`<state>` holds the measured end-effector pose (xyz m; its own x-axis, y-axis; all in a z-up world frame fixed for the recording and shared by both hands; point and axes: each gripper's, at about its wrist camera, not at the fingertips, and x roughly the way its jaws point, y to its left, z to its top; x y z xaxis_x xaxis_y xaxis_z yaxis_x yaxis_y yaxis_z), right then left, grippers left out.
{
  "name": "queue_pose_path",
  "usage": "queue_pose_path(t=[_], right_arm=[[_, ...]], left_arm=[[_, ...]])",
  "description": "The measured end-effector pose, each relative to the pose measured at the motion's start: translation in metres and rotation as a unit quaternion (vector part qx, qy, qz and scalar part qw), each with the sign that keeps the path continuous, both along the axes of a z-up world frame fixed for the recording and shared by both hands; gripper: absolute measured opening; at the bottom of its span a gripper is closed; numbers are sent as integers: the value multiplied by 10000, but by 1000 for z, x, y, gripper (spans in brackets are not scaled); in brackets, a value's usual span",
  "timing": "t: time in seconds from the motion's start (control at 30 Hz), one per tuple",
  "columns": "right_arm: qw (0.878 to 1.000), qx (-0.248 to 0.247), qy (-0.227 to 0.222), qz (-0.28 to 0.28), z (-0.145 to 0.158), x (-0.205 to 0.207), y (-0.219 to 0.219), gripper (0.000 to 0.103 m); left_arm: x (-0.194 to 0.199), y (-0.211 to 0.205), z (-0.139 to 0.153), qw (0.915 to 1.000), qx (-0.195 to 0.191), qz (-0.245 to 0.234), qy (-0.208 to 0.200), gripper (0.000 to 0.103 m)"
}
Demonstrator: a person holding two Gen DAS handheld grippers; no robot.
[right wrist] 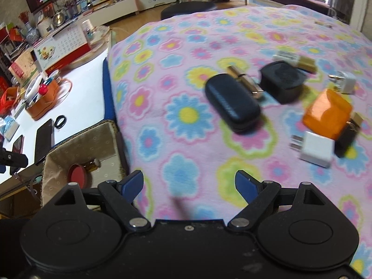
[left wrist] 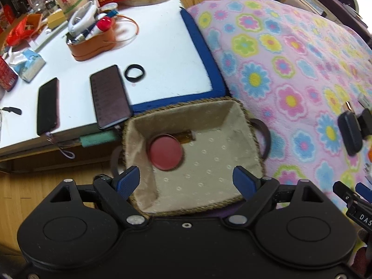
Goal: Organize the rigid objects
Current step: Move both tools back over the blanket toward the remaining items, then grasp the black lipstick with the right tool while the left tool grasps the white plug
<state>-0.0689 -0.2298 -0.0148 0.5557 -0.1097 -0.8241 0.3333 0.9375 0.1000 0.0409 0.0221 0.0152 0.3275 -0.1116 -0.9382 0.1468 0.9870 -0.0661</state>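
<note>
A beige-lined woven basket (left wrist: 234,125) stands at the blanket's edge, holding a round red tin (left wrist: 165,152) and a small amber bottle (left wrist: 186,137). My left gripper (left wrist: 186,174) hangs open above the basket with nothing between its fingers. My right gripper (right wrist: 188,179) is open over the flowered blanket (right wrist: 186,116), empty too. Ahead of it lie a black oval case (right wrist: 232,103), a gold tube (right wrist: 244,81), a black rounded box (right wrist: 282,81), an orange box (right wrist: 327,114), a white charger (right wrist: 316,148) and a white plug (right wrist: 346,81). The basket (right wrist: 93,137) sits to its left.
A white table with a blue mat edge (left wrist: 197,37) borders the basket. On it lie two phones (left wrist: 109,96) (left wrist: 47,105), a black ring (left wrist: 134,72), an orange organiser (left wrist: 93,44) and a tissue pack (left wrist: 31,64). Wooden floor shows below the table.
</note>
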Motion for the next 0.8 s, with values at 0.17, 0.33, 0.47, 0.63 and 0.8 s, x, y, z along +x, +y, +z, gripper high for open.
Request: queue_pose_path(t=[0.17, 0.33, 0.47, 0.63, 0.8], right_arm=[[9990, -349, -81, -265, 2, -24, -34, 87], [9945, -891, -168, -516, 3, -49, -82, 87], [9859, -1588, -299, -440, -1, -69, -117, 87], [9775, -2065, -427, 55, -16, -79, -157, 87], [9813, -1749, -636, 499, -30, -67, -193, 87]], left_arm=[[-8, -15, 3, 9998, 31, -202, -78, 83], [-20, -37, 1, 9983, 257, -501, -170, 83], [-30, -58, -5, 9961, 355, -797, -97, 83], [-42, -83, -6, 9935, 293, -1100, -87, 83], [-45, -109, -7, 9924, 89, -1224, 77, 83]])
